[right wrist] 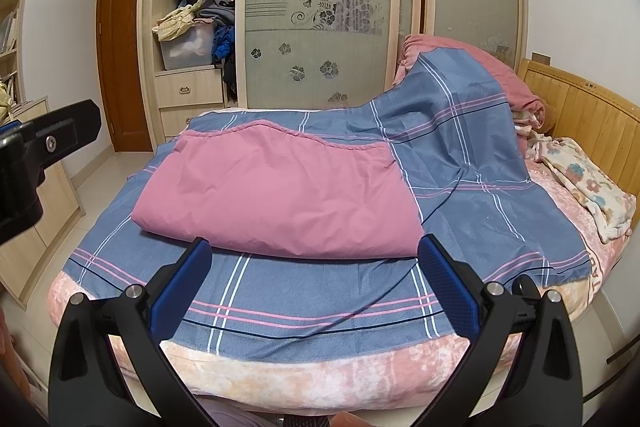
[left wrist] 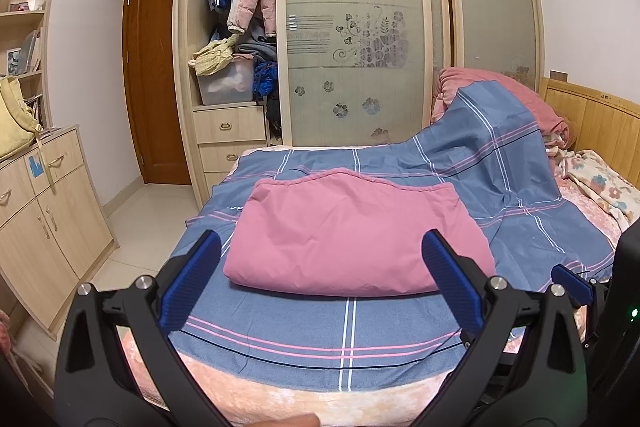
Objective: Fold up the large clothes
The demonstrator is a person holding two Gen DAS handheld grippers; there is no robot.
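Note:
A pink cloth (left wrist: 352, 231) lies folded into a thick rectangle on the blue plaid sheet (left wrist: 320, 339) of the bed; it also shows in the right wrist view (right wrist: 280, 199). My left gripper (left wrist: 320, 247) is open and empty, held above the near edge of the bed in front of the folded cloth, not touching it. My right gripper (right wrist: 316, 247) is open and empty, also just short of the cloth's near fold. The right gripper's blue tip shows at the right edge of the left wrist view (left wrist: 572, 281). The left gripper's body shows at the left edge of the right wrist view (right wrist: 48, 143).
The plaid sheet (right wrist: 460, 131) drapes up over a pink quilt pile (right wrist: 516, 83) at the wooden headboard (right wrist: 580, 115). A floral blanket (right wrist: 588, 191) lies at the right. A wardrobe (left wrist: 352, 39) stands behind the bed, a cabinet (left wrist: 44, 211) to the left.

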